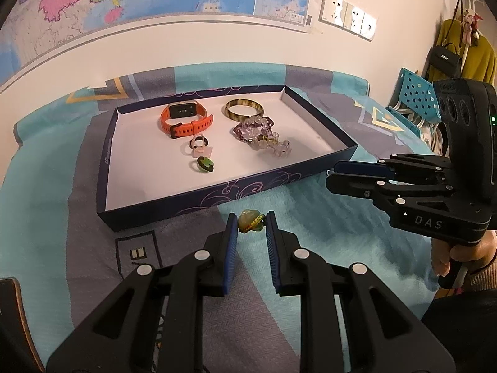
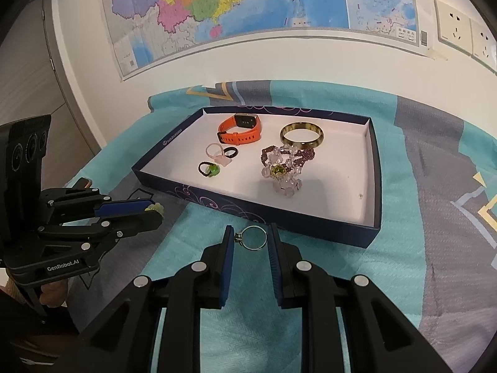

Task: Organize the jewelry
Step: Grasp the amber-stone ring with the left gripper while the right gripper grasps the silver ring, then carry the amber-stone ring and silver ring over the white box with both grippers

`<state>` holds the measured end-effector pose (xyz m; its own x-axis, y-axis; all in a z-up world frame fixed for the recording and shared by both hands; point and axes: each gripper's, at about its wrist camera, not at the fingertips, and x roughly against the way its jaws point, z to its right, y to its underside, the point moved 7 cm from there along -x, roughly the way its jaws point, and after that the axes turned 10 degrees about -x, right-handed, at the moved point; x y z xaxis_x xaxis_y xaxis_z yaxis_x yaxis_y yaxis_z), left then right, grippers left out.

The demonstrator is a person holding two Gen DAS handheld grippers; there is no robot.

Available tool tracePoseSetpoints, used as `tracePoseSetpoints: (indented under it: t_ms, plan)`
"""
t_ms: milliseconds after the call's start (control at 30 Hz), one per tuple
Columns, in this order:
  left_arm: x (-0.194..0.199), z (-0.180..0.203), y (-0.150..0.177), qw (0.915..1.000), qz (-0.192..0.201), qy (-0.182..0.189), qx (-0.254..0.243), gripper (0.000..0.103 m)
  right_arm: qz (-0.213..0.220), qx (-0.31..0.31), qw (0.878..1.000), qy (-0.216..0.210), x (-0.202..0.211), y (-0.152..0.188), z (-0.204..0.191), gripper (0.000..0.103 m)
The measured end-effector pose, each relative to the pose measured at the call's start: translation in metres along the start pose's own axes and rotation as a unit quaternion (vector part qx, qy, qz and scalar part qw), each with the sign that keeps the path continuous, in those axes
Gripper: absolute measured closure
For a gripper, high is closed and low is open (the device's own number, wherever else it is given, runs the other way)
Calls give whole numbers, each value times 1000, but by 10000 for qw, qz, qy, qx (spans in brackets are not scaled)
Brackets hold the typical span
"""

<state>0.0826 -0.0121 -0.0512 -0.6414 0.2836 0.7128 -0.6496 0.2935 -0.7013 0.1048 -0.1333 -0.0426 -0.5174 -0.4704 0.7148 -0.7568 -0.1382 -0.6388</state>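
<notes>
two grippers, each closed on a small ring

the left gripper (image 1: 251, 222), bottom centre of its view, has ribbed blue pads pressed on a lumpy green-yellow stone ring (image 1: 250, 221). the right gripper (image 2: 250, 237), bottom centre of its own view, pinches a thin round silver ring (image 2: 254, 238) with a small setting. both are above the teal and grey woven cloth (image 2: 403, 279). behind them, in mid frame, lies the shallow dark blue cardboard tray (image 2: 371, 231) with white floor. it holds an orange rubber watch (image 2: 239, 132), a glossy amber bangle (image 2: 302, 135), clear and purple bead bracelets (image 2: 282, 163) and small rings (image 2: 217, 160).
</notes>
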Motion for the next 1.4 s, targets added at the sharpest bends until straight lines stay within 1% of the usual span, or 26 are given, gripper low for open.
tracePoseSetpoints:
  t_ms: [1400]
  plan:
    - [7, -1, -14, 9999, 153, -24, -23, 84, 107, 54, 9999, -42, 2, -12, -5, 83]
